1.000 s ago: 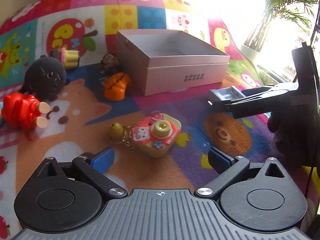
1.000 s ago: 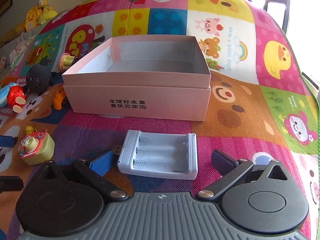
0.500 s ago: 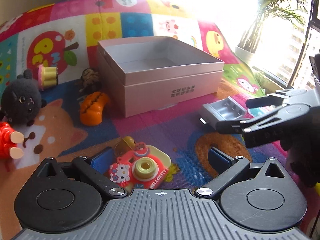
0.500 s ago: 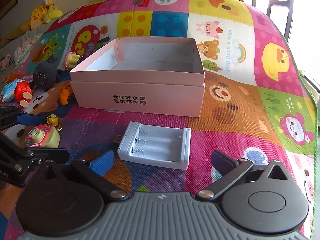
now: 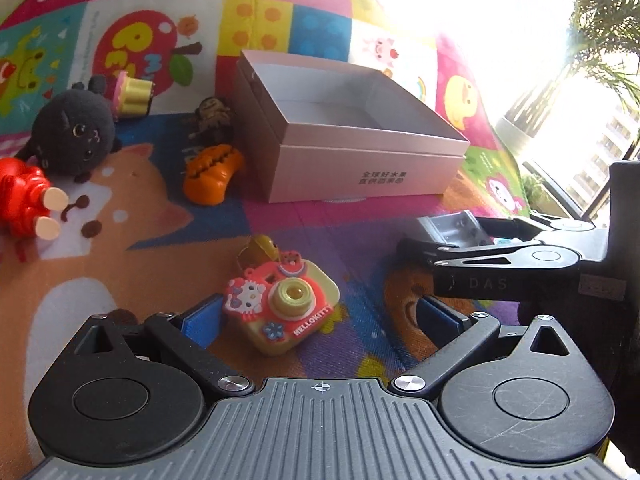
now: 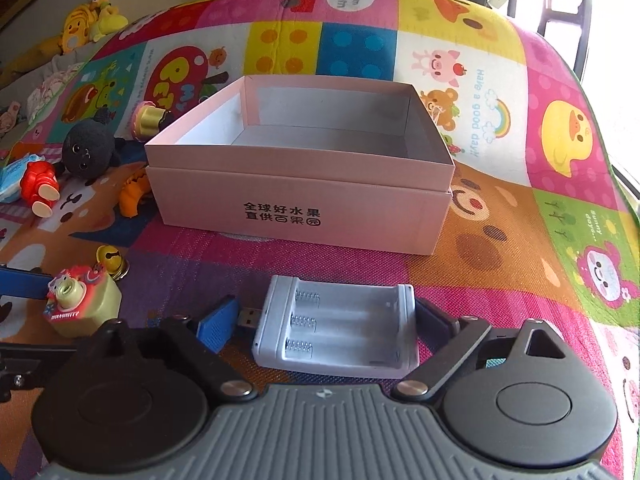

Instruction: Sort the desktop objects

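Note:
A pink open box (image 6: 304, 216) stands mid-mat and looks empty (image 5: 360, 168). A white battery charger (image 6: 336, 328) with a USB plug lies between the fingers of my right gripper (image 6: 326, 322). Its jaws are closing, and the left blue pad (image 6: 218, 326) stands short of the plug, so nothing is gripped. A red and yellow toy camera (image 5: 280, 300) with a gold bell (image 5: 262, 248) lies between the open fingers of my left gripper (image 5: 318, 318), nearer the left pad. The right gripper (image 5: 500, 260) shows in the left wrist view around the charger (image 5: 452, 228).
Left of the box lie an orange toy (image 5: 212, 178), a black plush (image 5: 78, 134), a red figure (image 5: 24, 204), a yellow cupcake toy (image 5: 134, 92) and a brown figure (image 5: 212, 114). The colourful play mat (image 6: 500, 240) covers the surface. Plush toys (image 6: 88, 24) sit far left.
The left gripper has closed in on the toy camera, which now lies between its fingers. The right gripper's fingers have drawn nearer the charger's sides.

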